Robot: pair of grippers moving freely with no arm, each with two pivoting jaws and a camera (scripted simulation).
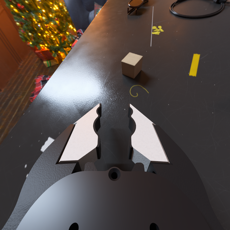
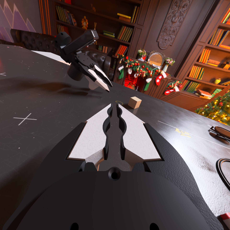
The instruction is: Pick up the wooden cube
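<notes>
The wooden cube (image 1: 131, 65) is pale tan and sits on the dark table, ahead and slightly right of my left gripper (image 1: 115, 104). The left gripper is open and empty, hovering a short way short of the cube. In the right wrist view the cube (image 2: 134, 102) lies just ahead and to the right of my right gripper (image 2: 114, 104), whose fingertips stand nearly together with nothing between them. The left gripper (image 2: 109, 87) also shows there, tilted down toward the table, left of the cube.
Dark sunglasses (image 1: 135, 5) and a coiled black cable (image 1: 197, 11) lie at the table's far end. A yellow tape strip (image 1: 194, 65), a yellow scribble (image 1: 138, 90) and chalk marks are on the table (image 1: 87, 77). The table's left edge drops to the floor by a Christmas tree (image 1: 41, 27).
</notes>
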